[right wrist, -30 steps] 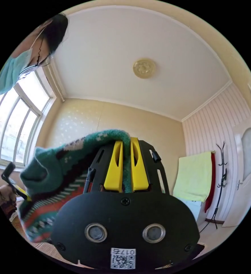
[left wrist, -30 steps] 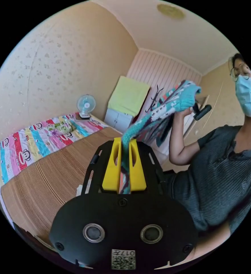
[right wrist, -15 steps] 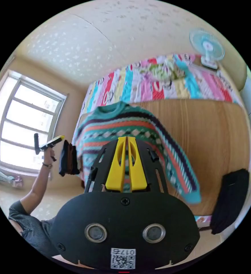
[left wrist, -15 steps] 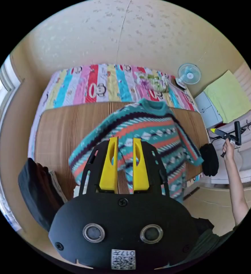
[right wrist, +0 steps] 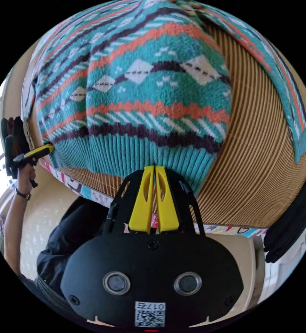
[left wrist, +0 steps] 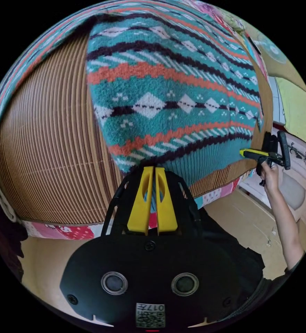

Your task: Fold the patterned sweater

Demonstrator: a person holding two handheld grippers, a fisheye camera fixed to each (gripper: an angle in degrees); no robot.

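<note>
The patterned sweater [left wrist: 173, 93] lies spread on a ribbed bamboo mat [left wrist: 52, 145], a teal knit with orange, dark and white bands. Its ribbed hem faces me at the mat's near edge. My left gripper [left wrist: 154, 169] is shut on the hem near one corner. The right gripper [left wrist: 246, 152], in a person's hand, meets the hem's other corner. In the right gripper view the sweater [right wrist: 135, 79] rises away from my right gripper [right wrist: 154, 168], whose jaws are shut on the hem. The left gripper [right wrist: 43, 151] touches the far hem corner. One sleeve [right wrist: 284, 83] runs along the right.
The mat [right wrist: 264, 166] covers a bed with a colourful patchwork sheet [left wrist: 55, 230] at its edge. Dark garments hang at the bed's end [right wrist: 291, 222]. A fan [left wrist: 274, 48], a green cloth [left wrist: 298, 111] and a coat rack stand beyond. The person's dark clothing [right wrist: 69, 229] is below the grippers.
A second ago both grippers held the sweater up in the air. It swung out over the bed and now lies spread on the mat, with both grippers low at the hem.
</note>
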